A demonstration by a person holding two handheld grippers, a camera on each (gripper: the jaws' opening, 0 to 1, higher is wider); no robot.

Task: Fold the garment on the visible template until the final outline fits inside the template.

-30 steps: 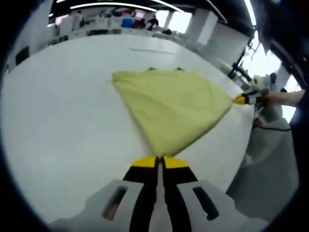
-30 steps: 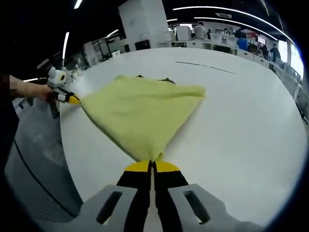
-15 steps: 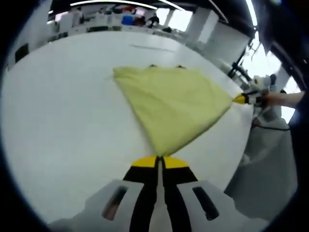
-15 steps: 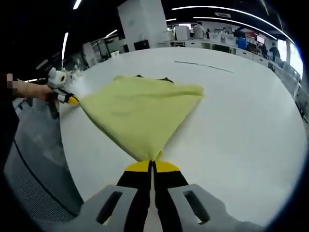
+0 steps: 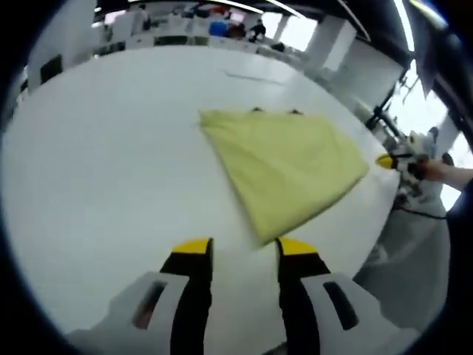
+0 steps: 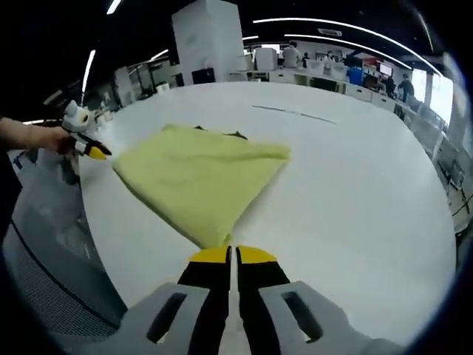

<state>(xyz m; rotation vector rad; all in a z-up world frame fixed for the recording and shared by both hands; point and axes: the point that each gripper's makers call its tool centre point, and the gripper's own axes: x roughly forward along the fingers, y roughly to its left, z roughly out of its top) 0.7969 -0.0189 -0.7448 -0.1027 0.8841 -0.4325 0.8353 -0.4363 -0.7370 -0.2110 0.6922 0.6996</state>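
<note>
Basically white table (image 5: 89,148) under everything; yellow garment (image 5: 284,166) lies flat on it, folded, just ahead of both tongs. Left gripper (image 5: 242,253) jaws spread apart, cloth corner just beyond the tips, not held. Right gripper (image 6: 233,255) jaws nearly pressed together right at the garment's near corner; can't tell if it's pinching.

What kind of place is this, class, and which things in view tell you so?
Probably a big open lab or workshop hall. A wide white table holds a yellow garment, long strip lights run overhead, and more benches with equipment stand behind.
</note>
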